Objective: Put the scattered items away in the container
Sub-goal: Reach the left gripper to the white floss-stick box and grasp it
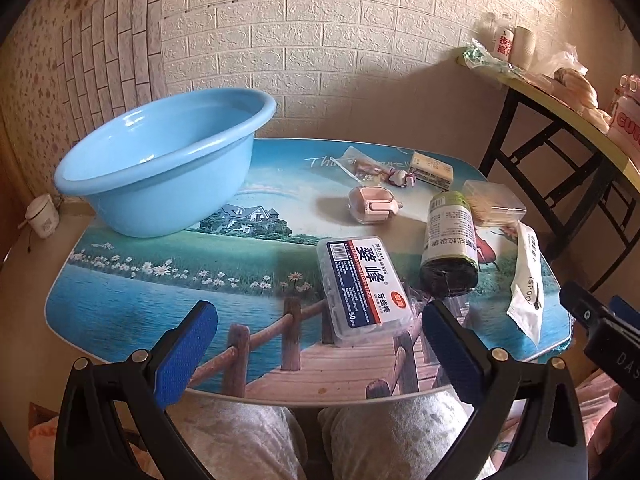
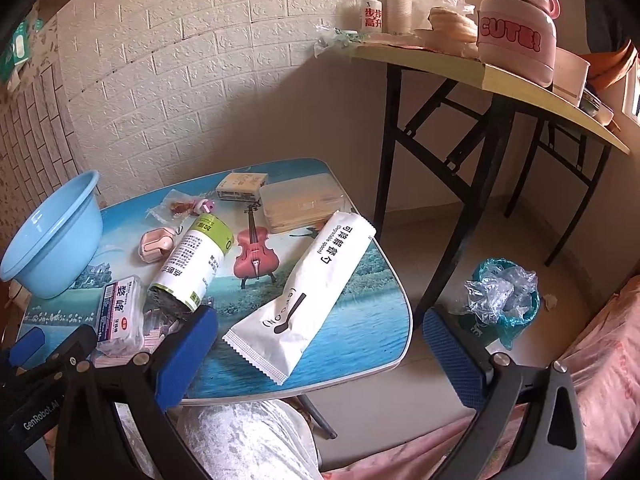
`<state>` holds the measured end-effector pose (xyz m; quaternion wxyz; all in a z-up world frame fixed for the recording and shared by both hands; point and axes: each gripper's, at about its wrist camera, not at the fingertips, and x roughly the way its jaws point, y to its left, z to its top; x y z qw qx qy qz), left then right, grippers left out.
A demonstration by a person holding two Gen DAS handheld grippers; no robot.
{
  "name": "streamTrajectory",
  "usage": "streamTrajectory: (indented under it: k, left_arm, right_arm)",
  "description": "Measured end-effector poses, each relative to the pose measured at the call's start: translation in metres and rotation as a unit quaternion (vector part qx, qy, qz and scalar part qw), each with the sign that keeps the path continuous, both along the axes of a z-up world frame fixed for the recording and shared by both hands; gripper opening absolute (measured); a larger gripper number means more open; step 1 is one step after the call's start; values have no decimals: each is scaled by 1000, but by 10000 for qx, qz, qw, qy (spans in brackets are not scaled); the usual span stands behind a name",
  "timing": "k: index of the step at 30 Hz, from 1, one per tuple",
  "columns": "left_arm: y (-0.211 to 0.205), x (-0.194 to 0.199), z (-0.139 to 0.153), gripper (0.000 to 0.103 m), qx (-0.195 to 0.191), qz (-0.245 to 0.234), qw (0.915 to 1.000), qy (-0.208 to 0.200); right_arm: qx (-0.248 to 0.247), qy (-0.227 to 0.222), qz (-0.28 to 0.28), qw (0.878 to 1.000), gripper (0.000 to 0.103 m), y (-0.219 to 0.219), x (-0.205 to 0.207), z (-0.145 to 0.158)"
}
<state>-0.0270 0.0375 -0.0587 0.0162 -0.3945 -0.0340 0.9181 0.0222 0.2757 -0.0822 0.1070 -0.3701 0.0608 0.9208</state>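
White embossed brick wallpaper backs a low table printed with a lake, a boardwalk and a violin, seen from both of my wrist cameras. Both of my grippers hang above the near edge, tilted downward, jaws spread wide with nothing between the blue pads. My left gripper looks straight over a clear floss-pick box just above centre of its frame, long axis running up and down the picture, roughly in line with my fingers. Upper left in that view sits the light blue basin, empty, well apart from the clutter on the right half of the table. My right gripper faces a white paper spoon packet in the middle of its frame, long axis slanting from lower left to upper right, its lower end nearly between my jaws. Left of the packet lies a roll of bin bags, tipped on its side. Further back are a pink earbud case, a clear toothpick box, a small cream carton and a clear sachet. I judge my right hand nearer the packet, my left nearer the floss box and basin.
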Motion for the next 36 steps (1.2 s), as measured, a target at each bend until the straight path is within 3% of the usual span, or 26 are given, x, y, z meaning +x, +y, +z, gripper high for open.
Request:
streamTrajectory:
  k: [6,27,33,36]
  left_arm:
    - [6,-12,-10,103,41,47,9999,-81]
    - [30,-40,-43,103,-343,206,9992,-25]
    - [28,-42,-48,91,-387,242,9989,90]
    - [27,-42,-47,75,-381,199,9988,217]
  right_arm:
    - [-104,-25,-84,9999,103,10,-6,-8]
    - [-153,-120,-159,9997,103,23,-22,-26]
    - [-148,-191,-90,9997,103,17,-27,-32]
    - [-132,-188,-74,9997,103,15,-30,-33]
